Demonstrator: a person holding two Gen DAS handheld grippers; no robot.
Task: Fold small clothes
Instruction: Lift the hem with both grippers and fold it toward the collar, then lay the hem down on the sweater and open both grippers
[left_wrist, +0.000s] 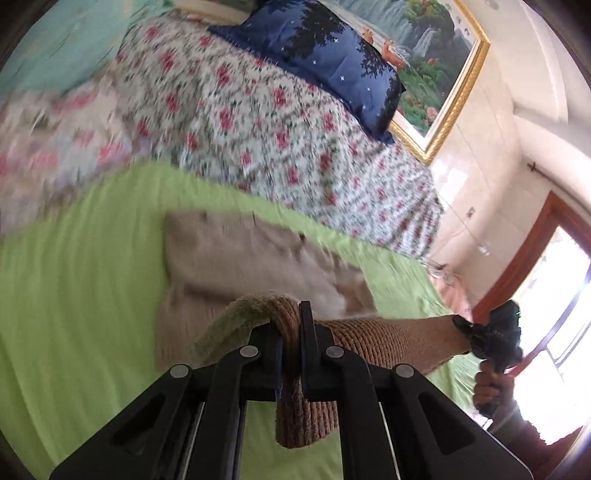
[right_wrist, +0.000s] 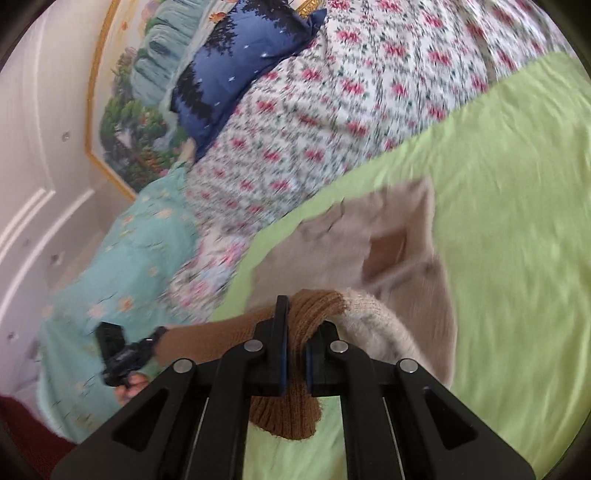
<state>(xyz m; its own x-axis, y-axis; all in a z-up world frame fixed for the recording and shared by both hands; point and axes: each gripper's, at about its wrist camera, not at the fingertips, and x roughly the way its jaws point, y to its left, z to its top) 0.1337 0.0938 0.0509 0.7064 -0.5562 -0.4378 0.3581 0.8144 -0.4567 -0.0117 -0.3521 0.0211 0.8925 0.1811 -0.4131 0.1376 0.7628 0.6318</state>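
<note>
Left tongs (left_wrist: 290, 345) clamp the brown ribbed hem (left_wrist: 388, 343); right tongs (right_wrist: 294, 347) clamp its other end; hem spans between them; beige sweater (left_wrist: 236, 254) lies ahead on the green sheet (left_wrist: 81, 280).

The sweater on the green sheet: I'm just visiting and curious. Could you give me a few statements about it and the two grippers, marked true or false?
1. The left gripper is clamped on the sweater's brown ribbed band. True.
2. The right gripper hangs open. False: it is also shut on the band.
3. The sweater lies on a green sheet. True.
4. The pillow is red. False: it is dark blue with stars.
5. The band stretches between the two grippers. True.
</note>
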